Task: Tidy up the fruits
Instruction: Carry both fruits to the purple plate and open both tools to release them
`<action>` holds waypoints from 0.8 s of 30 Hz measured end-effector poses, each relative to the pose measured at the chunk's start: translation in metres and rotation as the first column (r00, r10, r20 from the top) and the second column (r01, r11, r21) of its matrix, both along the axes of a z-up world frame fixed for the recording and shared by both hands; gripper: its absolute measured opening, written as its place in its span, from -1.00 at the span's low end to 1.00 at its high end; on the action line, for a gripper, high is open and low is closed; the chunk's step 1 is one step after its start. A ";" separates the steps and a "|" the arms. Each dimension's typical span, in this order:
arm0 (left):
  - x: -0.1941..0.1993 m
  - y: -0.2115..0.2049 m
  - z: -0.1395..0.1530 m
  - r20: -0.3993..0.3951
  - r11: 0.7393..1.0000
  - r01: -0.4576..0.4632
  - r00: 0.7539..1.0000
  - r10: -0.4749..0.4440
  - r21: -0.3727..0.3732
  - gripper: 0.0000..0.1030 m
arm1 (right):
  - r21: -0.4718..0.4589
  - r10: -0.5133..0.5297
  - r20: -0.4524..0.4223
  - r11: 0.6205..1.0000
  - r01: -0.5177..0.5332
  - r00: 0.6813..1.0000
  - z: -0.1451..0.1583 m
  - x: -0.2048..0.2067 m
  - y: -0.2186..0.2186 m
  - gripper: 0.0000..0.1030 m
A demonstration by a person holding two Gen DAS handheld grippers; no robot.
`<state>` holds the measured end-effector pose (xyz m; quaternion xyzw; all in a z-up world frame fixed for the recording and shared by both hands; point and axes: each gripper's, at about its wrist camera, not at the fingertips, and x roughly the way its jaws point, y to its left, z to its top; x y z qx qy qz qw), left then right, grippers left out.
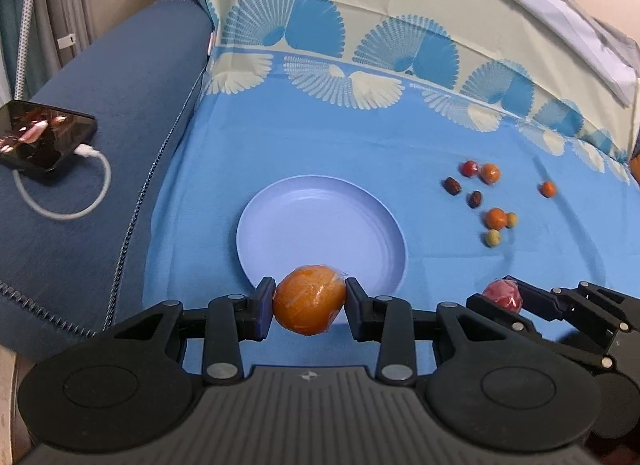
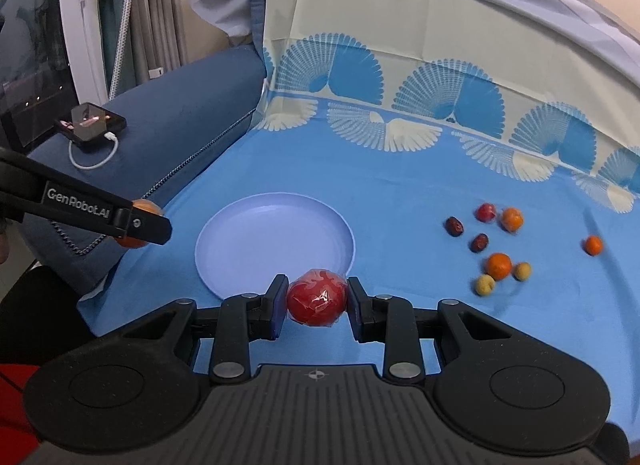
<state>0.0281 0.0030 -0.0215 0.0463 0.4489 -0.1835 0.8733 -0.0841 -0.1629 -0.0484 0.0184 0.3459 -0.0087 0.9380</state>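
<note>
Left gripper [image 1: 310, 301] is clamping a wrapped orange [image 1: 309, 299] between both fingers; right gripper [image 2: 317, 299] is likewise squeezing a wrapped red fruit [image 2: 317, 297]. Just beyond the fingertips, a plate [image 1: 280, 217] is lying; small fruits [image 1: 496, 219] are sitting farther right.

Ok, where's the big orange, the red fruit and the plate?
big orange [image 1: 309, 299], left wrist view, on its wrapped front between the jaws.
red fruit [image 2: 317, 297], right wrist view, on its shiny wrapped middle.
plate [image 2: 256, 233], right wrist view, on its bare inside floor.
</note>
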 end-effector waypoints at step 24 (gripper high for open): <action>0.103 -0.023 -0.056 0.028 0.999 0.023 0.999 -0.024 0.041 0.99 | -0.056 0.100 -0.156 0.992 -0.109 0.983 -0.074 0.134 0.016 0.70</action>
